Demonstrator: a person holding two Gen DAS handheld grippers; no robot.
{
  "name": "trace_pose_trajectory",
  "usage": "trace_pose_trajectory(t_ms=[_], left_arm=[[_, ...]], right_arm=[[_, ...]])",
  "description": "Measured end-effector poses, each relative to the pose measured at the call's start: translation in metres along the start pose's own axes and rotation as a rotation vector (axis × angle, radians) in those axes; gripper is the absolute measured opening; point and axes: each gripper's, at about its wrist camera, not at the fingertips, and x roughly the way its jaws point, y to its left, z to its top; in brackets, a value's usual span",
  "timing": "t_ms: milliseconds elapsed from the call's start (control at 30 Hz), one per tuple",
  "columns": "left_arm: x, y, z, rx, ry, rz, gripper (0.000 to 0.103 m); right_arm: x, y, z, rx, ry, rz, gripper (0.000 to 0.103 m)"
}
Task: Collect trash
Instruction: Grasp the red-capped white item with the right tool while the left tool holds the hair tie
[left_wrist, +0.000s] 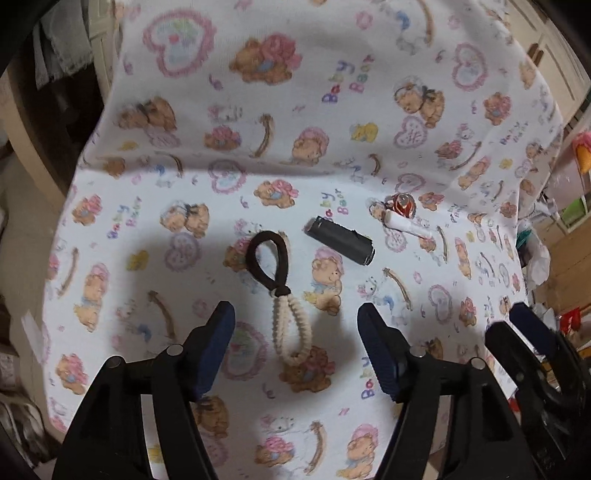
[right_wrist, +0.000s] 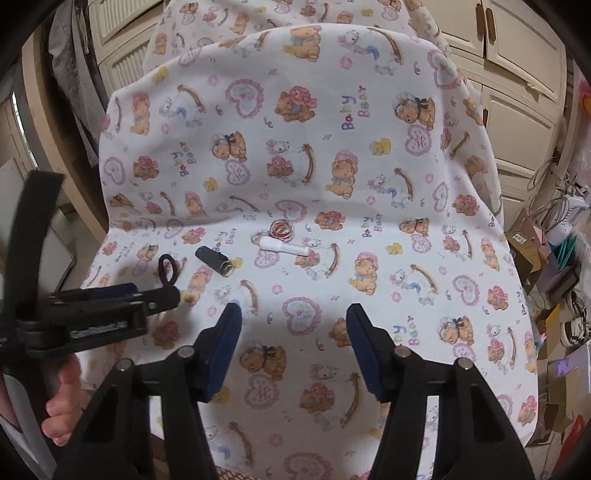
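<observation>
On a teddy-bear print cloth (left_wrist: 295, 155) lie a brown-and-cream braided loop (left_wrist: 280, 295), a dark grey cylinder (left_wrist: 340, 240), a white tube (left_wrist: 410, 225) and a red-and-white round piece (left_wrist: 402, 205). My left gripper (left_wrist: 295, 314) is open and empty, its fingers either side of the loop's cream end, just above it. My right gripper (right_wrist: 293, 317) is open and empty over bare cloth, short of the cylinder (right_wrist: 214, 260), the tube (right_wrist: 282, 246) and the round piece (right_wrist: 281, 229). The left gripper (right_wrist: 110, 299) shows at the left of the right wrist view, over the loop (right_wrist: 168, 271).
The cloth covers a chair-like seat and back (right_wrist: 295, 92). Cream cupboard doors (right_wrist: 517, 92) stand behind. Boxes, cables and clutter (right_wrist: 554, 277) crowd the right side. The right gripper's fingers (left_wrist: 517, 332) show at the right edge of the left wrist view.
</observation>
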Motion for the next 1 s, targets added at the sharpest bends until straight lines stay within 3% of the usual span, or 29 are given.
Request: trace_pose_trajectory(t_ms=[133, 200, 233, 300, 533, 733, 1000], left_arm=[[0.002, -0.003, -0.001, 0.033, -0.003, 0.060, 0.058], [0.003, -0.003, -0.002, 0.043, -0.006, 0.079, 0.040], [0.003, -0.003, -0.002, 0.050, -0.004, 0.082, 0.037], [0.004, -0.005, -0.004, 0.075, -0.001, 0.094, 0.006], [-0.009, 0.000, -0.003, 0.058, -0.022, 0.049, 0.004], [-0.022, 0.015, 0.008, 0.009, -0.045, 0.027, 0.004], [-0.025, 0.026, 0.015, -0.004, -0.040, 0.031, 0.004]], right_arm=[[-0.010, -0.004, 0.002, 0.000, -0.029, -0.009, 0.053], [-0.014, -0.010, 0.004, 0.012, -0.033, 0.005, 0.050], [-0.015, -0.014, 0.005, 0.023, -0.033, 0.014, 0.049], [-0.015, -0.018, 0.008, 0.043, -0.028, 0.036, 0.048], [-0.003, -0.029, 0.021, 0.121, 0.041, 0.141, 0.047], [0.032, -0.040, 0.054, 0.276, 0.151, 0.204, 0.047], [0.090, -0.034, 0.079, 0.336, 0.218, 0.169, 0.029]])
